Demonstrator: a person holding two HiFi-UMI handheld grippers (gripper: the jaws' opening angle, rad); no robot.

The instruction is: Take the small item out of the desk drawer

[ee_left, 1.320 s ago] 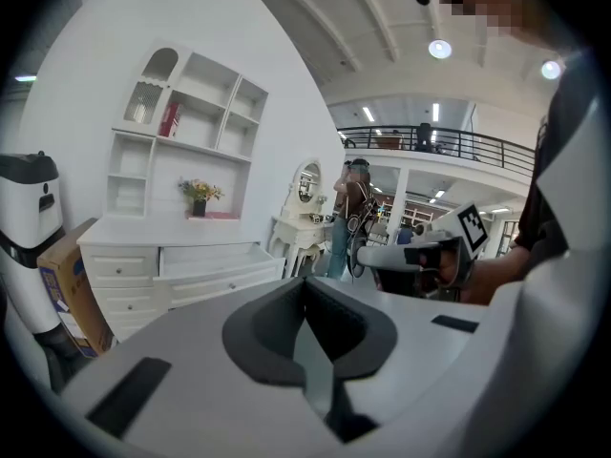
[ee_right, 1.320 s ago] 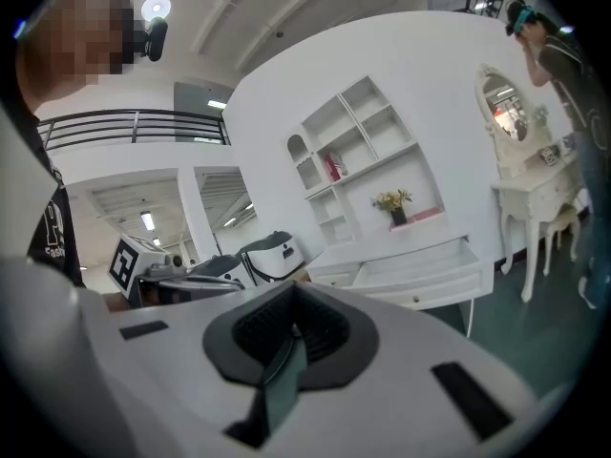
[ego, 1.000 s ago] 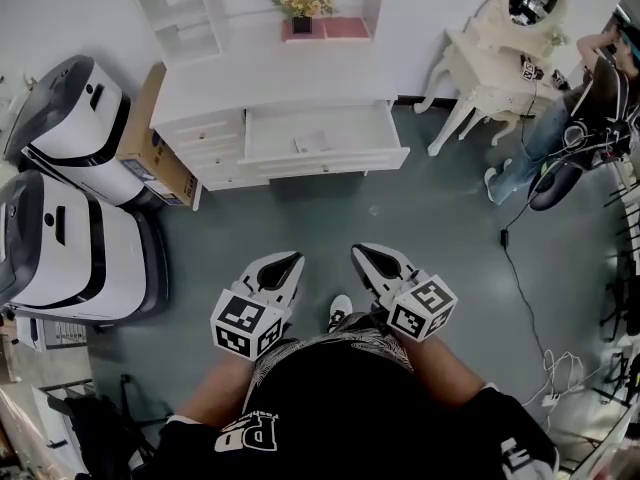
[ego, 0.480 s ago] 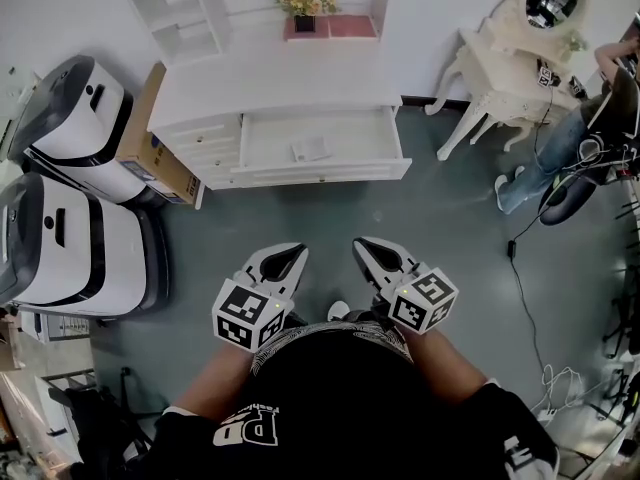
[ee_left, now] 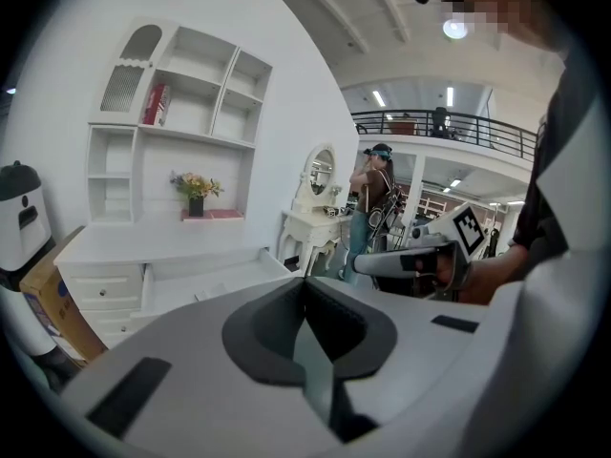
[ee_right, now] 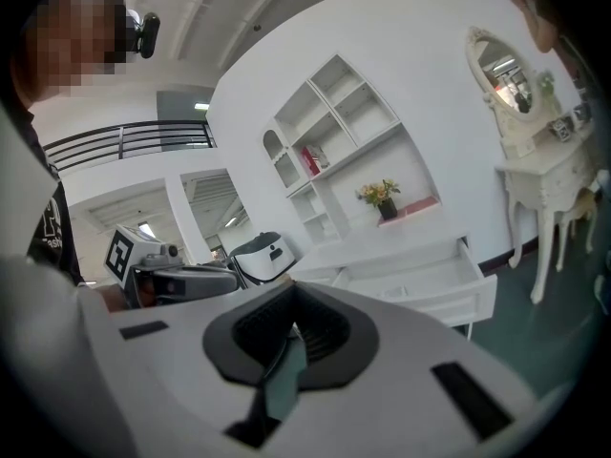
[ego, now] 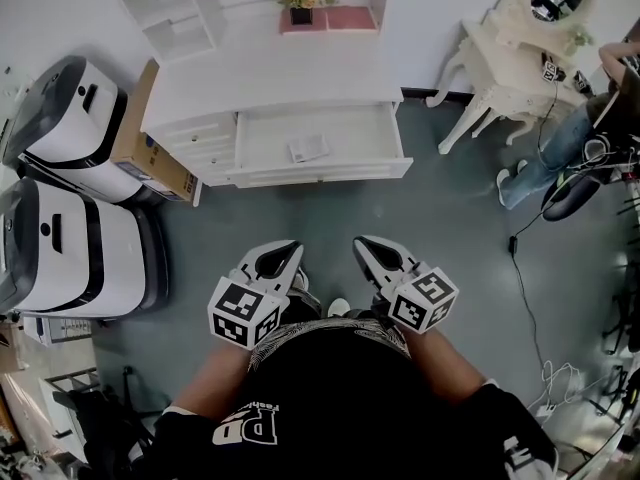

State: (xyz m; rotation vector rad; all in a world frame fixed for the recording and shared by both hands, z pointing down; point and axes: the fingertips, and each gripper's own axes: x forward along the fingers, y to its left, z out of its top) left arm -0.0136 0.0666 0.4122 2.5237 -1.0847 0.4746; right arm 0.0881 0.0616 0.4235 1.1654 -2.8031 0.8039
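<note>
Grey floor between person and white desk looks a little narrower than a second ago: the desk sits nearer in the head view, so the approach is under way. Drawer stands pulled open, unchanged. Small item, flat and pale, lies on the drawer bottom left of centre, not shifted. Left gripper and right gripper are held side by side, well short of the drawer, each with jaws closed on nothing. Judgement: reach not begun; jaws must open first.
</note>
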